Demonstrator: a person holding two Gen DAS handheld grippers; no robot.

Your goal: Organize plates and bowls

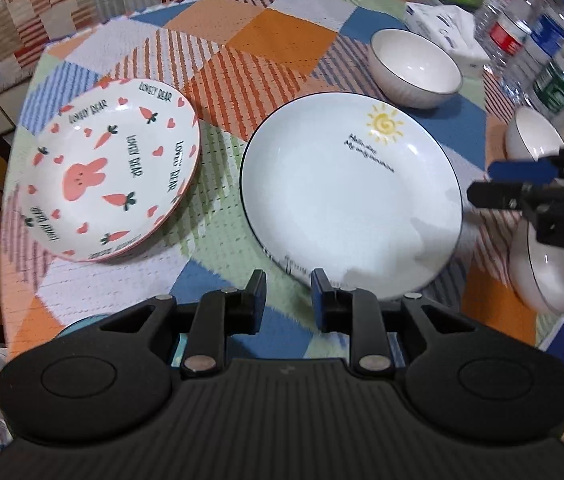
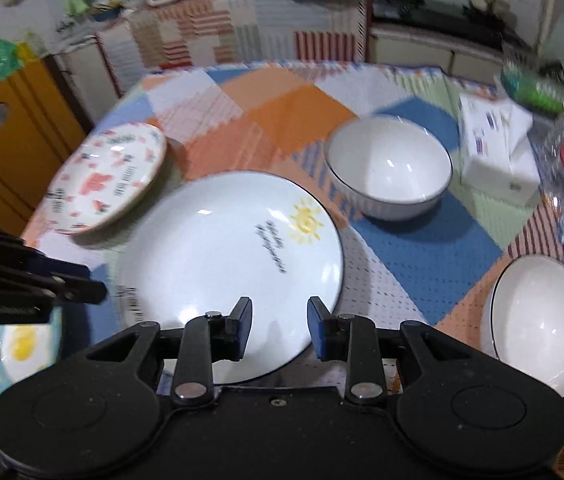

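Sun plate (image 1: 351, 196) sits flat mid-table on the patchwork cloth (image 1: 242, 32): white, thin dark rim, yellow sun and a line of script on its far-right part. Nothing on it.

Rabbit plate (image 1: 108, 178), pink rabbit, carrots, hearts and "LOVELY BEAR" lettering, lies left of the sun plate, apart from it, with a strip of cloth between. Its rim looks tilted, near side lower; can't tell what it rests on.

Three white bowls with dark rims, all upright and empty:
- far bowl (image 1: 415, 68) beyond the sun plate's right edge, close but not touching
- second bowl (image 1: 533, 134) at the right edge, partly behind the right gripper
- near bowl (image 2: 537, 320) at front right, apart from the sun plate

A plate with a blue rim and yellow print (image 2: 14, 348) shows at the near left in the right wrist view, blurred, half under the left gripper.

Left gripper (image 1: 287, 300): above the sun plate's near-left rim, fingers a narrow gap apart, nothing between them, no contact.

Right gripper (image 2: 280, 328): over the sun plate's near edge, fingers a moderate gap apart, empty, not clamping the rim.

Right side of table: tissue box (image 1: 445, 30), then a cluster of water bottles (image 1: 541, 44).
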